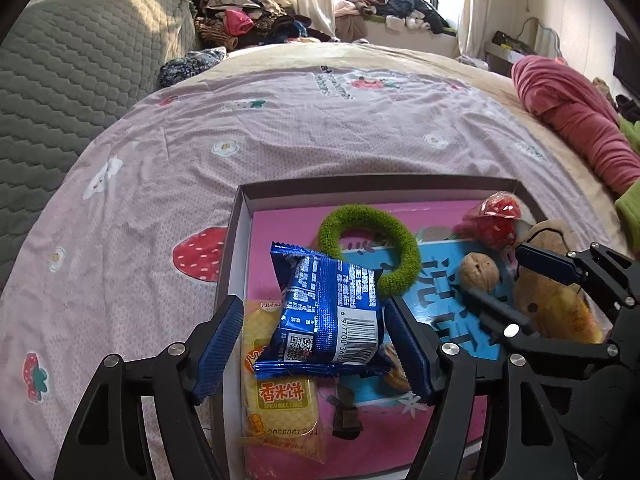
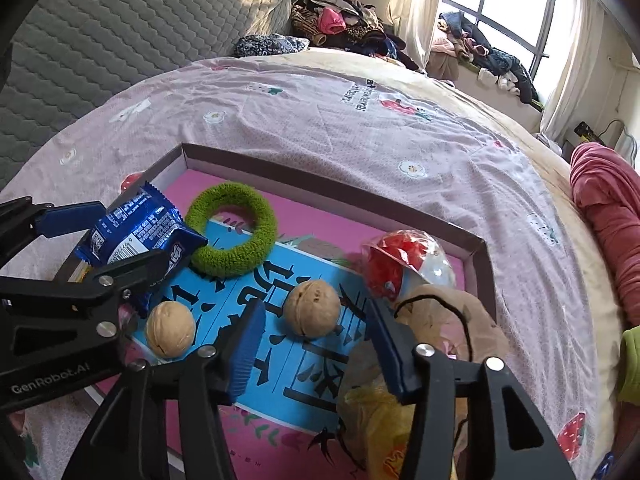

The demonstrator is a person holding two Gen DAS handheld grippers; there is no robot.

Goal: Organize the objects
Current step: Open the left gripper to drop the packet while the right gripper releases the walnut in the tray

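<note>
A shallow box lid (image 1: 240, 208) (image 2: 476, 252) lies on the bed. My left gripper (image 1: 316, 320) (image 2: 120, 240) is open around a blue snack packet (image 1: 328, 308) (image 2: 136, 232) that lies over a yellow rice-cracker packet (image 1: 280, 404). A green hair ring (image 1: 372, 252) (image 2: 232, 236), two walnuts (image 2: 312, 308) (image 2: 170, 330), a red wrapped ball (image 1: 496, 220) (image 2: 400, 264) and a tan bag (image 1: 552, 300) (image 2: 440, 320) also lie in the lid. My right gripper (image 2: 316, 344) (image 1: 508, 280) is open and empty, hovering just in front of the far walnut (image 1: 478, 272).
The bed has a pink flowered sheet (image 1: 280, 132) (image 2: 360, 120). A grey quilted headboard (image 1: 60, 80) stands at the left. A red garment (image 1: 580, 120) (image 2: 608, 200) lies at the right. Clothes are piled at the back (image 1: 248, 16).
</note>
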